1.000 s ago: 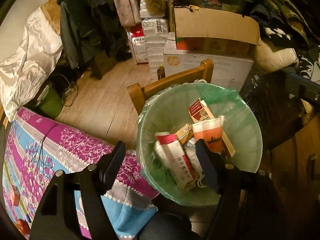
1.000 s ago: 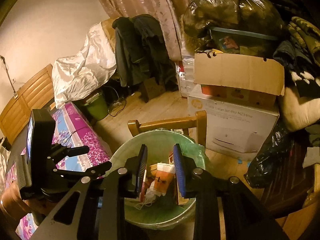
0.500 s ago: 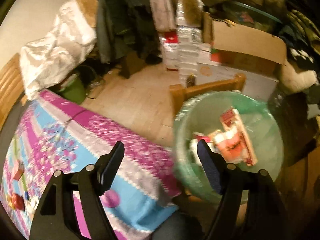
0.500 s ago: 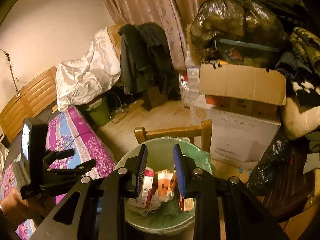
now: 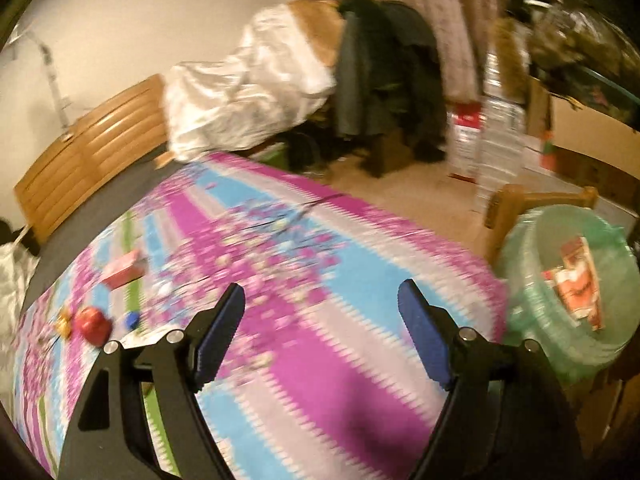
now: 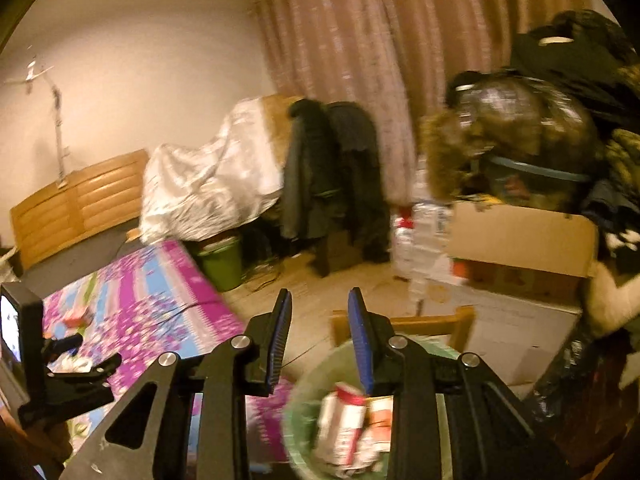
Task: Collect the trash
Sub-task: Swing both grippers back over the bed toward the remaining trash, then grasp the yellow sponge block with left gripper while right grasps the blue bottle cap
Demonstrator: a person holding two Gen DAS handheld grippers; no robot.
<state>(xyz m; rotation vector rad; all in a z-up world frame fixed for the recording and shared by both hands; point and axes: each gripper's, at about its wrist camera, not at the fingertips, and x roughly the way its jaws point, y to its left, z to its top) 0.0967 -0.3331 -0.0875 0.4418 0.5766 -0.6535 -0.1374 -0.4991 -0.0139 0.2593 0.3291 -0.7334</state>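
Our left tongs (image 5: 320,328) were empty and wide, their jaws opening, over the bed's patterned cover (image 5: 304,360), which lay bare beneath them. Out toward the cover's left edge lay the remaining litter, blurred: a red box (image 5: 122,272), a round red thing (image 5: 93,325) and a small blue bit (image 5: 132,319) just beside it. Past the cover's right edge stood the bin (image 5: 532,248), against a chair (image 5: 516,200), with red-and-white cartons (image 5: 576,280) already inside. Open floor (image 5: 416,188) ran between the cover's far edge and the clutter along the curtain.

Our right tongs (image 6: 319,334) were empty too, jaws narrow with a clear gap, above the bin's near rim. Beyond lay more floor, then stacked boxes (image 6: 520,240) at right.
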